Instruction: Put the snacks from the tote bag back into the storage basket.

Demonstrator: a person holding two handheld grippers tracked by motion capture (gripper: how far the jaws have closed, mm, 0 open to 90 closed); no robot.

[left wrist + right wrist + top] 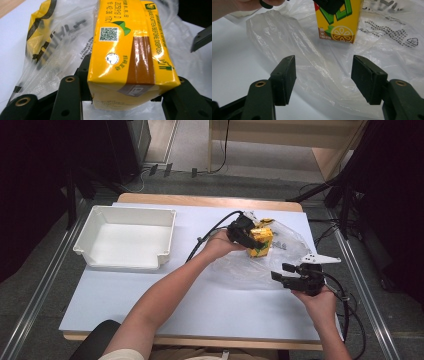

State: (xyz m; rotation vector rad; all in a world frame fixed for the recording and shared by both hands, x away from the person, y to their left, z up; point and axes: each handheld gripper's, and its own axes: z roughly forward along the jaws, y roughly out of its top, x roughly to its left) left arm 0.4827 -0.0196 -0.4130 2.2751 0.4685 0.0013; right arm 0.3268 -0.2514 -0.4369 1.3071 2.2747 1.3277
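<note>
The table (pixel 150 295) is covered by a pale sheet, with a wooden edge showing along its far side; on its left part sits a white tray (pixel 125 237), shallow and rectangular, with nothing in it; on the right part lies a clear plastic bag (pixel 250 267), crumpled and spread flat, printed with black lettering and a recycling mark, and seen up close in the right gripper view (pixel 317 70) as glossy folds running between the jaws of that claw; a second piece of film with yellow and black print (pixel 41 37) lies just beside the carton in the left gripper view; the person's left forearm reaches diagonally from the bottom edge toward the middle of the table, and the left claw (pixel 245 234) is pinching a yellow drink carton (pixel 261 241), held over the far part of the bag; in the left gripper view the carton (pixel 130 57) sits clamped between the two black jaws, its side bearing a QR code, a brown band and green text; from the right gripper view its front (pixel 339 22) shows a lemon-slice picture; the right claw (pixel 290 275) sits near the bag's near right edge with its jaws spread apart, nothing between them but the film beneath (pixel 323 77).
</note>
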